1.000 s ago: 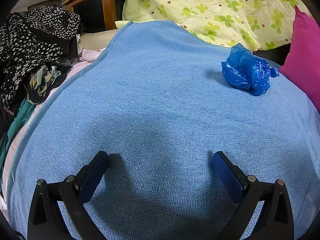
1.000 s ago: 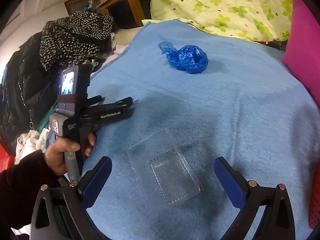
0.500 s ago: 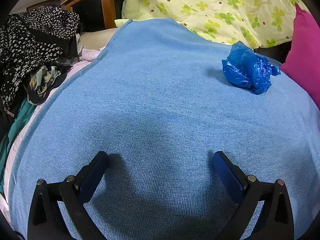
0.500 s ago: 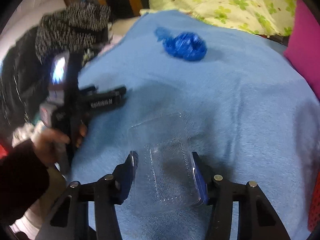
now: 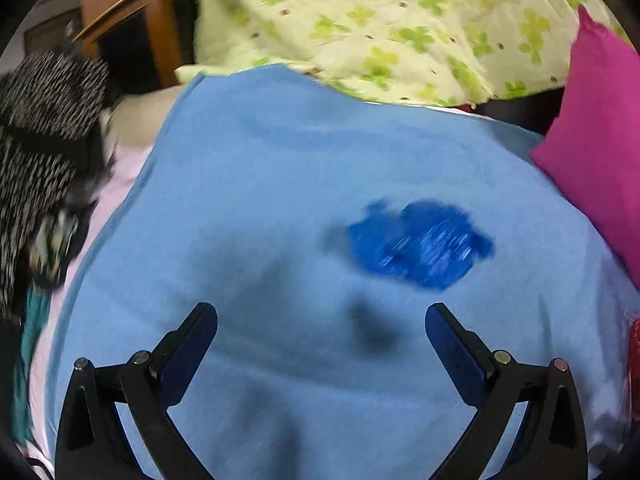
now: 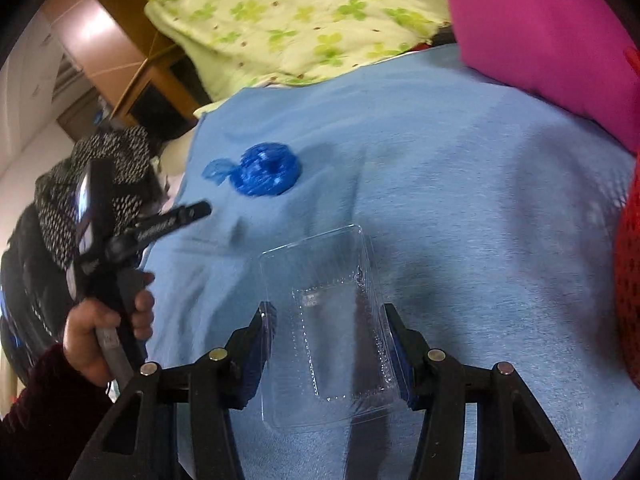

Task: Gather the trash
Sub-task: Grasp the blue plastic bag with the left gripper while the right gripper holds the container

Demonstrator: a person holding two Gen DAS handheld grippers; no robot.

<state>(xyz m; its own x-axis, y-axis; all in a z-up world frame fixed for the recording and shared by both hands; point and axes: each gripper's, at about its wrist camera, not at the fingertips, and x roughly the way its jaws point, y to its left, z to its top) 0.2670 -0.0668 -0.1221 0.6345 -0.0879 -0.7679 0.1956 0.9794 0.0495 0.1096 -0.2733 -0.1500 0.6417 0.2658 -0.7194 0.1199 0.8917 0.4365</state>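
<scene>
Clear, thin moulded plastic formed the rectangular clamshell tray [image 6: 332, 320] that the right gripper [image 6: 330, 344] held, its blue-padded fingers [image 6: 262, 340] closed narrow against the tray's two long sides. The tray stuck out forward from the grip above the light blue woven blanket [image 6: 460, 184] that covered the bed. Whether the tray's far end touched the blanket could not be told.

Farther up the blanket and to the left lay a crumpled dark blue plastic bag [image 6: 260, 174], well apart from the tray. In the right wrist view the left gripper [image 6: 188, 214] pointed in from the left toward that bag, gripped by a bare hand [image 6: 104, 332] in a dark red sleeve; its tips stopped short of the bag.

The left wrist view was smeared by motion. There the left gripper [image 5: 320, 330] had its fingers [image 5: 192, 344] spread wide, with nothing between them. The same blue bag [image 5: 420, 242] sat on the blanket [image 5: 260, 184] just ahead of the fingers and slightly right of centre, not touched by either one.

A pale green quilt with a clover print [image 5: 360, 20] lay bunched at the head of the blanket, and a magenta pillow [image 5: 600, 140] leaned at the right edge. A black-and-white speckled garment [image 5: 36, 132] was heaped at the left, beside a brown wooden cabinet [image 5: 132, 28].
</scene>
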